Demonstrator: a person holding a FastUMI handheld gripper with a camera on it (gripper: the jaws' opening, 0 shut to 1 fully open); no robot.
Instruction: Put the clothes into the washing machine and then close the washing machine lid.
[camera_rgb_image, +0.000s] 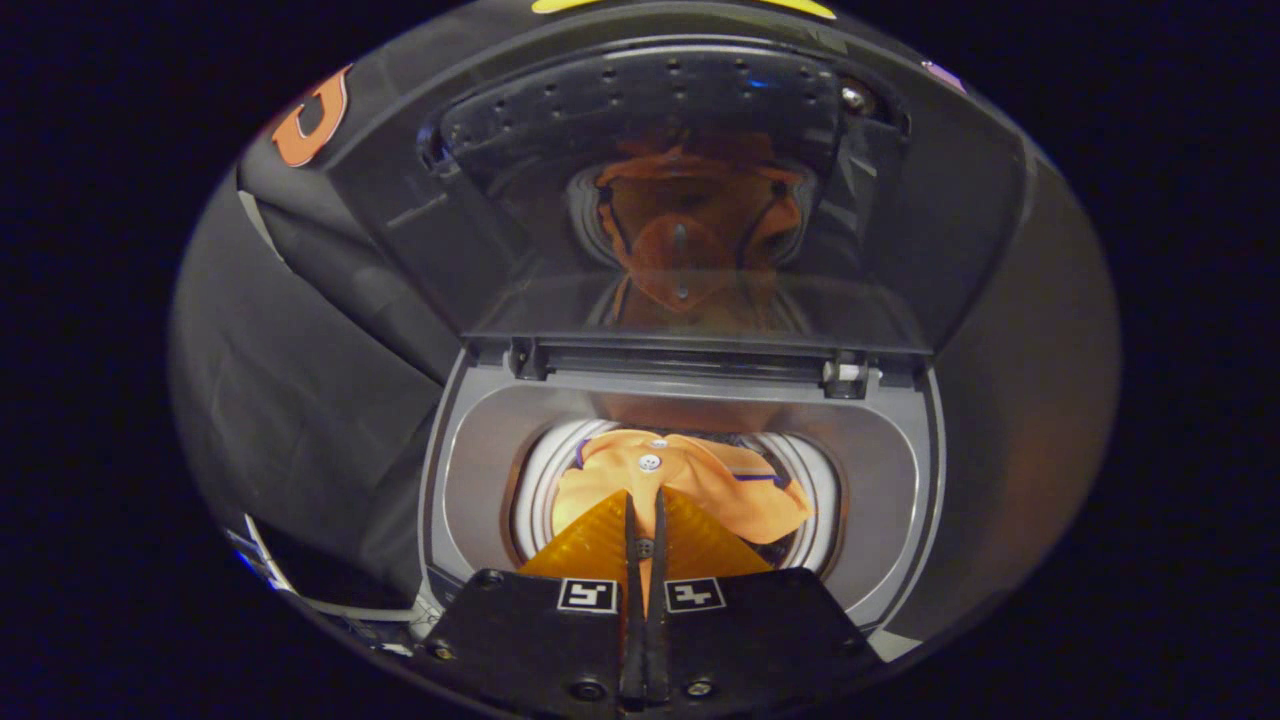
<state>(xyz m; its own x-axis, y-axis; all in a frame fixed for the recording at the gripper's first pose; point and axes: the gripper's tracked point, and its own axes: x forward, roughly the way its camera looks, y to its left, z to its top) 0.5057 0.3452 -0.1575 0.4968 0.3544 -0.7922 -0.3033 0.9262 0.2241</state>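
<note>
An orange garment (725, 482) with a dark purple trim and a small white button hangs down into the round drum (538, 490) of the top-loading washing machine (475, 440). My gripper (645, 500) is over the opening, shut on the garment's near edge; a strip of the cloth shows between the two fingers. The glass lid (680, 200) stands upright behind the opening, and the orange cloth is mirrored in it.
The lid's hinge bar (690, 362) runs along the back of the grey top panel. Black booth cloth (300, 380) hangs to the left of the machine and behind it. A dark object with white edges (300, 585) lies at the machine's left front corner.
</note>
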